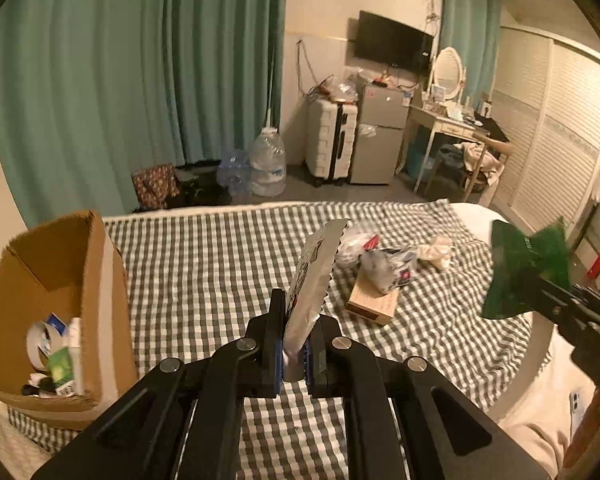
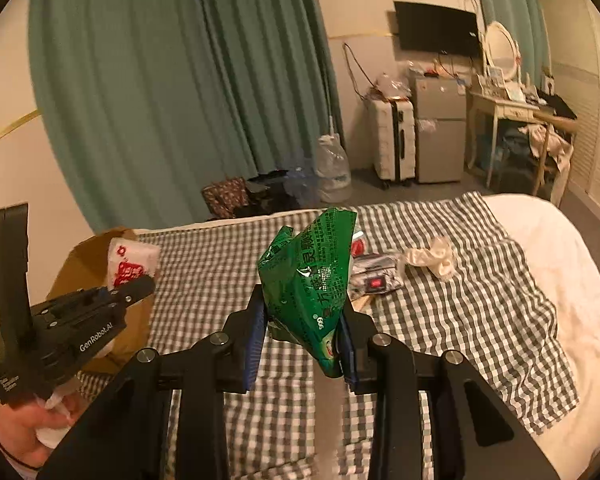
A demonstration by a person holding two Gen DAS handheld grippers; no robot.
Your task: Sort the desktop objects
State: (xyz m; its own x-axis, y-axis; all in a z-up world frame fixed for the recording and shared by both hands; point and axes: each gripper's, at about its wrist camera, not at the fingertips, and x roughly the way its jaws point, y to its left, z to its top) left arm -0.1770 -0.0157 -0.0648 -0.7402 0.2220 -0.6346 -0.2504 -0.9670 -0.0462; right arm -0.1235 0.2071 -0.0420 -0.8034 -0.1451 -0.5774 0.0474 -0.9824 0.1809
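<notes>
Left wrist view shows the left gripper [image 1: 296, 354] clenched on the lower end of a flat silver sachet [image 1: 314, 276], whose long axis stands nearly upright out of the jaws and leans a little away from the cardboard box [image 1: 100, 280]. That box sits at the near corner of the checked cloth [image 1: 220, 256], to the sachet's left and lower, its mouth open upward with scraps already lying inside.

From the right wrist view the right gripper [image 2: 302, 344] grasps a crumpled green packet [image 2: 312, 280] by its narrow bottom end; the packet bulges upward between the partly closed jaws. Here the same box shows behind the left gripper [image 2: 130, 290], which carries the sachet as a white wrapper with red print, held just in front of the box's rim.

Judging by this, the left hand is much the nearer to the box, while the green packet is well apart from it on the far side. So the sachet looks due to go in first, moving leftward and over the rim; the packet would have to cross after it.

Farther from the box, a wooden block [image 1: 374, 306], clear plastic wrappers [image 1: 380, 260] and a crumpled pale tissue [image 1: 436, 254] lie unsorted on the cloth.
</notes>
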